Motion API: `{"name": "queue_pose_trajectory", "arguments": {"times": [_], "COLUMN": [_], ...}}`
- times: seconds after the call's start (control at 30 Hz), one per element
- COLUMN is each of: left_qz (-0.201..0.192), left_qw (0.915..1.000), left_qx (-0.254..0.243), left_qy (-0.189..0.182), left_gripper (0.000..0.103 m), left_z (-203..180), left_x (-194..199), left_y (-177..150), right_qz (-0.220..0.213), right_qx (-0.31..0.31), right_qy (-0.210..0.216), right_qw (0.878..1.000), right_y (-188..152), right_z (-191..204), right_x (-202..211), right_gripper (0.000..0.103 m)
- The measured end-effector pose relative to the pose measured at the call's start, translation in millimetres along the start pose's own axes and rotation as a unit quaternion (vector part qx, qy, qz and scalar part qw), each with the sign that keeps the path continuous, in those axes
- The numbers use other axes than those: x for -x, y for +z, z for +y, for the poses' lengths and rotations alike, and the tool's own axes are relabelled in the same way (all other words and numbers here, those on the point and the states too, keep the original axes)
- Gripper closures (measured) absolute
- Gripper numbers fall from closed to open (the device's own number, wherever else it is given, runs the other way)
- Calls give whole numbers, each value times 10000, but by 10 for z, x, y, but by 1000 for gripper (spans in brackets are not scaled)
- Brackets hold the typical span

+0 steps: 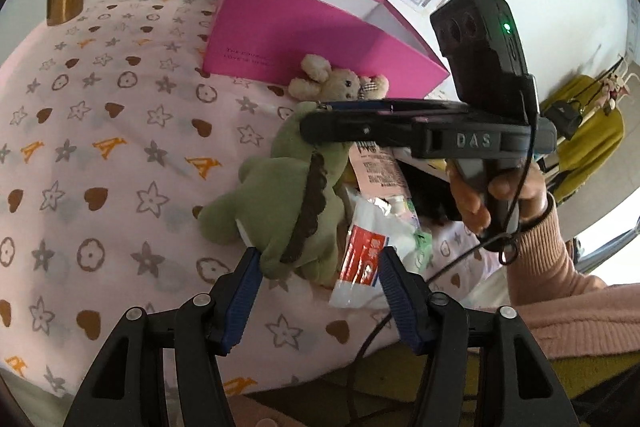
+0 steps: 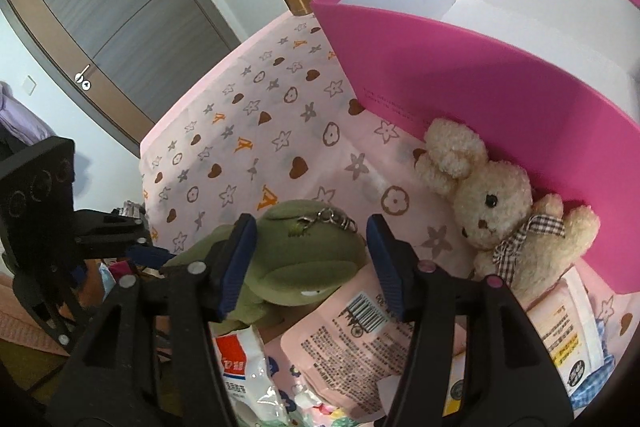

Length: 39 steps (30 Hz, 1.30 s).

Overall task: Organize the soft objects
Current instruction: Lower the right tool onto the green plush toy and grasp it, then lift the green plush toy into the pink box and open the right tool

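Green stuffed plush dinosaur (image 2: 296,259) lies on snack packets (image 2: 352,327) on pink patterned tabletop (image 1: 100,147); light, squashy. Both grippers' jaws apart, straddling it. Grab the plump body.

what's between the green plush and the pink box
The cream bunny plush lies there, leaning against the pink box, apart from the green plush; clearest in the right wrist view.

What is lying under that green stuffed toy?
The green stuffed toy lies partly on a pink packet and a red-and-white wrapper. Anything deeper under it is covered.
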<state>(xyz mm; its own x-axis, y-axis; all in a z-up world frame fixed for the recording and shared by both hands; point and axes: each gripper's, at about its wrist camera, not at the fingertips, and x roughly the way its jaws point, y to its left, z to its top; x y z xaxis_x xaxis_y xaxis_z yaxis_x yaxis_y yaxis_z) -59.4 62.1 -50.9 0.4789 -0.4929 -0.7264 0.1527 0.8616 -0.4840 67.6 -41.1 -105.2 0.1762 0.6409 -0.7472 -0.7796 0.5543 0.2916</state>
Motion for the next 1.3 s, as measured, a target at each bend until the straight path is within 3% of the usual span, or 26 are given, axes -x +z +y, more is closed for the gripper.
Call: {"name": "queue_pose_trajectory", "arguments": {"times": [0.17, 0.27, 0.7, 0.77, 1.1, 1.3], "left_qz": [29, -27, -361, -331, -452, -755], "left_qw": [9994, 9989, 9960, 9965, 9952, 9930], "left_qx": [263, 423, 336, 435, 76, -129], "left_qy": [231, 198, 749, 631, 863, 903], "left_gripper": [67, 67, 67, 67, 66, 66], "left_z": [121, 205, 495, 558, 413, 287], "left_x": [-23, -8, -56, -80, -8, 217], "left_y": [36, 72, 493, 512, 488, 568], "right_qz": [42, 37, -482, -457, -413, -583], "right_qx": [20, 64, -319, -397, -576, -474], "right_qy": [99, 81, -127, -158, -107, -103], "right_qw": [9999, 9999, 9982, 9980, 9974, 9971], "right_y": [-27, -39, -16, -22, -40, -30], "right_z": [5, 35, -63, -100, -196, -101], "right_x": [-8, -14, 179, 156, 81, 175], "right_gripper": [44, 44, 45, 45, 45, 46]}}
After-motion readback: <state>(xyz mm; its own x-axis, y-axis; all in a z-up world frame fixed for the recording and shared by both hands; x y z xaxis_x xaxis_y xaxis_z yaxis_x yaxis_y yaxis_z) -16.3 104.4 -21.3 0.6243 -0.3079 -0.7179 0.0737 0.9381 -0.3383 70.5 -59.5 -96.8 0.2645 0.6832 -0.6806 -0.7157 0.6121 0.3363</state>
